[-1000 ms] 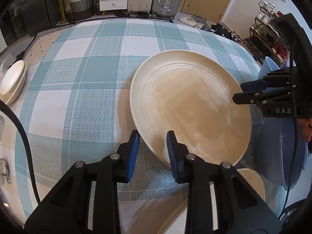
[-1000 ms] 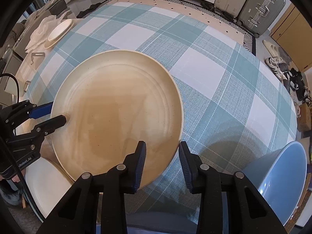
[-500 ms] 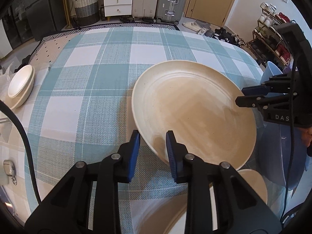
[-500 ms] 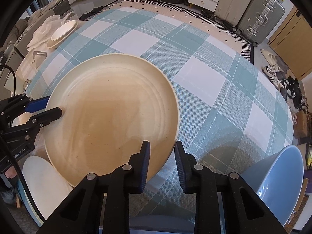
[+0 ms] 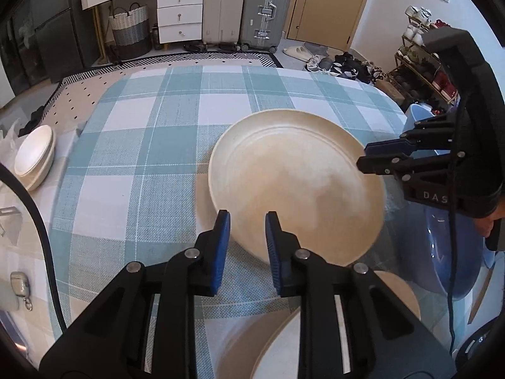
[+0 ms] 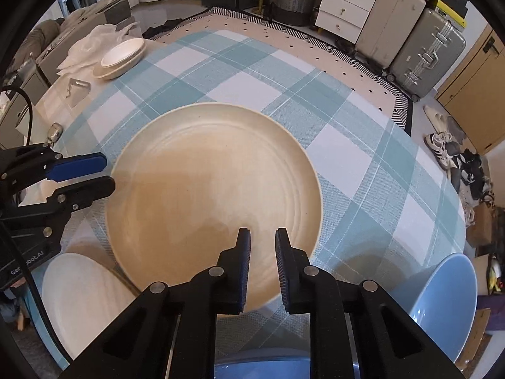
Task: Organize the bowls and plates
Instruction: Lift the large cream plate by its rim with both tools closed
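Note:
A large cream plate point(image 5: 296, 186) hangs a little above the checked tablecloth point(image 5: 142, 145), casting a shadow beneath it. My left gripper point(image 5: 246, 230) has its jaws closing on the plate's near rim, which passes between the blue pads. In the right wrist view the same plate point(image 6: 214, 189) fills the middle. My right gripper point(image 6: 262, 246) has its jaws closing on the opposite rim. Each gripper also shows in the other's view: the right gripper point(image 5: 375, 158) at the plate's right edge, the left gripper point(image 6: 91, 173) at its left edge.
A stack of cream bowls point(image 6: 121, 55) sits at the table's far left edge. A blue bowl point(image 6: 442, 300) stands to the right near the front, and a smaller white plate point(image 6: 79, 297) lies below the held plate. A key fob point(image 5: 19, 284) rests at the left edge.
Both grippers have risen with the plate, which now sits higher above the cloth. The right jaws have narrowed onto the rim; the left jaws have tightened slightly.

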Available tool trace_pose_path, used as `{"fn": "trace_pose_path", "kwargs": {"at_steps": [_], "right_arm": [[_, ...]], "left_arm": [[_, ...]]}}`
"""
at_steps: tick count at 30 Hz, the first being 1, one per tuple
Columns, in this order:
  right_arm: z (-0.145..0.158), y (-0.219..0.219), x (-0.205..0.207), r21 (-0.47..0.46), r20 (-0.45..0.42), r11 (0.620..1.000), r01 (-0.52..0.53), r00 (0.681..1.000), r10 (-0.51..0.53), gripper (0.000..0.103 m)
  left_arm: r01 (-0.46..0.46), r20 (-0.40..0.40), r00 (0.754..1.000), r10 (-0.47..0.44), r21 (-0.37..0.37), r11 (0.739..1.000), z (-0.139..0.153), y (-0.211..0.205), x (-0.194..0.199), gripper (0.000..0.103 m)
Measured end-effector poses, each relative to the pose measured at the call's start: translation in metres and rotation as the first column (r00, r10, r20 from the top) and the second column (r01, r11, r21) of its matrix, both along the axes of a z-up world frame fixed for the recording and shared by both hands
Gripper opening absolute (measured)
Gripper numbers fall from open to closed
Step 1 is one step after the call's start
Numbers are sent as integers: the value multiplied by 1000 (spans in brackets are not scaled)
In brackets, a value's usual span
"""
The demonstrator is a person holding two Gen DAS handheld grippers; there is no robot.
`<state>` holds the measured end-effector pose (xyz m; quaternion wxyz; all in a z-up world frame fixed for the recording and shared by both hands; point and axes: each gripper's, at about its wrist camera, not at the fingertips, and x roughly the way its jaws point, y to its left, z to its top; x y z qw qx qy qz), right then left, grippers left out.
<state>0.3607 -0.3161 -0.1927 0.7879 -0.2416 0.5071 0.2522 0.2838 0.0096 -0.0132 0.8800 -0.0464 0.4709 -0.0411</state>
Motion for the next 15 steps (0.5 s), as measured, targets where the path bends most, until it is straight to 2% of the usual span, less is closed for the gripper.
{"fn": "trace_pose_path", "kwargs": {"at_steps": [5,8,10,12,15], "right_arm": [[-9,-20,17,-9,-48,996,87,995,-88,22],[-19,-25,25,-22,-78,994,111,991,-112,25],[-25,-27,28,-18,-101,992,123,987,-125,36],[-28,-27,29,-5,-115,993,120,986,-120,37],[-35,-26,33,-5,-130,992,125,984,-124,37]], "left_arm": [[-58,-28,998,58,-6,998,-8,16,1,20],[-85,-60,995,84,-19,996,-19,23,7,25],[-95,-76,993,93,-24,995,-26,25,11,25],[-95,-84,992,92,-35,995,-32,25,14,35],[-96,-94,991,92,-38,995,-40,23,19,40]]}}
